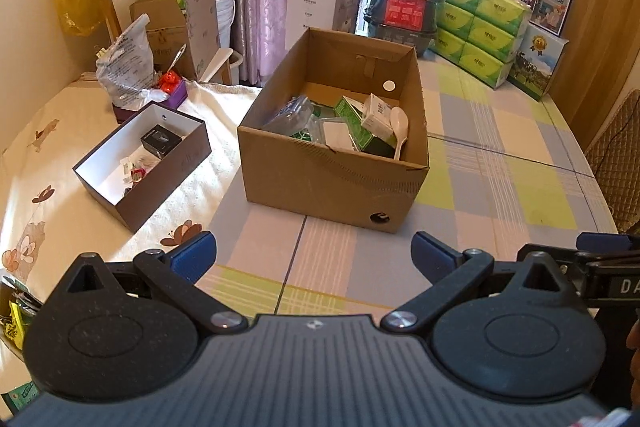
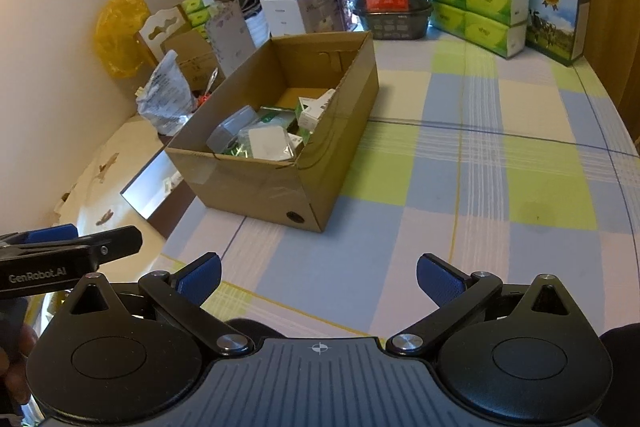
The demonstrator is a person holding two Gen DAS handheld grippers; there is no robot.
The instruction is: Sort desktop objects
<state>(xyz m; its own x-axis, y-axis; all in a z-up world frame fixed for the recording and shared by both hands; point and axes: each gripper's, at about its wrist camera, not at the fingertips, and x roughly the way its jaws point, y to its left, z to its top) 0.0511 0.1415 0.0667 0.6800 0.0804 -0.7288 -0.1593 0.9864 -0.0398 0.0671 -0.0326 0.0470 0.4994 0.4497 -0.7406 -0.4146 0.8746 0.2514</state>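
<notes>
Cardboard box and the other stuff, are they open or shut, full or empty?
Cardboard box: open, partly filled with packets.
White spoon: inside the box, leaning on its wall.
Dark box: open, small items inside.
Left gripper: open, empty.
Right gripper: open, empty.

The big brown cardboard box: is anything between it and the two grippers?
Nothing visible. Only bare checked tablecloth lies between the open left gripper, the open right gripper and the big brown cardboard box.
</notes>
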